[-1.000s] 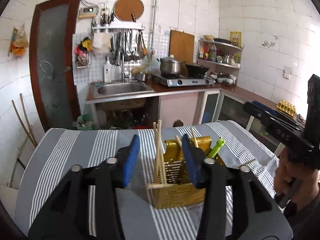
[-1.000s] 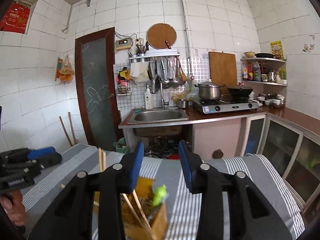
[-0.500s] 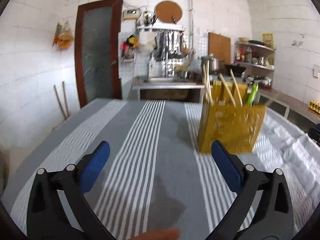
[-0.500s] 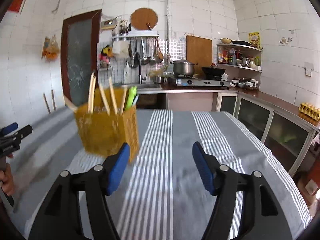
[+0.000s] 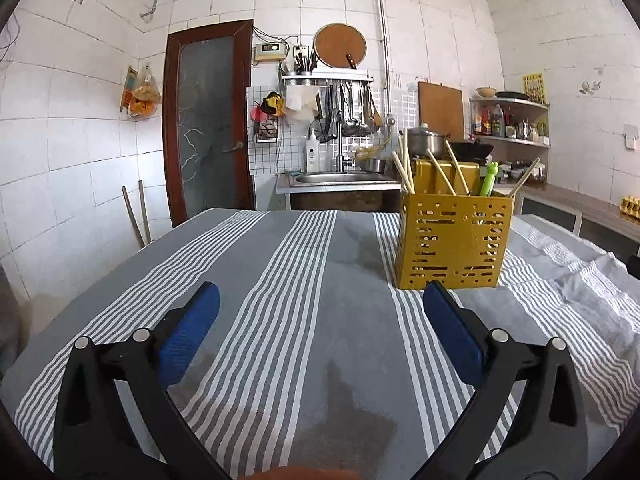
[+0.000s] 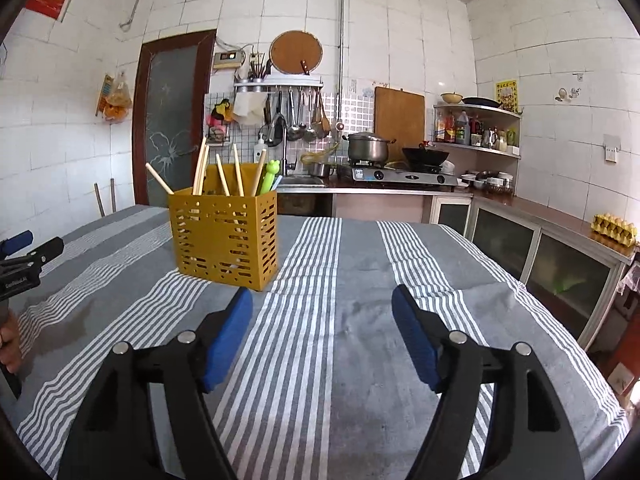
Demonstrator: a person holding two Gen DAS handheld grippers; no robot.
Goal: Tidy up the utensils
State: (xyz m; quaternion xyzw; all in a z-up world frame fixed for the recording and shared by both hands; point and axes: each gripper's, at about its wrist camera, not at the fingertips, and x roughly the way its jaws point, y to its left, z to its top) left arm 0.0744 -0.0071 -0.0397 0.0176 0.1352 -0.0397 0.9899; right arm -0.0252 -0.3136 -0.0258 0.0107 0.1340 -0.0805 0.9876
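A yellow perforated utensil holder (image 5: 454, 240) (image 6: 226, 234) stands upright on the striped tablecloth. Several wooden chopsticks (image 5: 404, 164) (image 6: 200, 170) and a green frog-topped utensil (image 5: 489, 180) (image 6: 269, 176) stick out of it. My left gripper (image 5: 320, 300) hovers low over the cloth, open wide and empty, with the holder ahead and to its right. My right gripper (image 6: 322, 300) is open, its jaws still opening with nothing between them; the holder is ahead to its left. The left gripper's tip (image 6: 28, 246) shows at the left edge of the right wrist view.
The grey-and-white striped tablecloth (image 5: 296, 280) (image 6: 360, 264) covers the table and bunches in folds at the right (image 5: 592, 280). Beyond the table lie a sink counter (image 5: 340, 179), a stove with a pot (image 6: 370, 148), shelves and a brown door (image 5: 208, 120).
Both grippers dropped from above the holder to just over the cloth, drew back and apart, and their jaws opened wide. The holder now stands ahead of them, not beneath.
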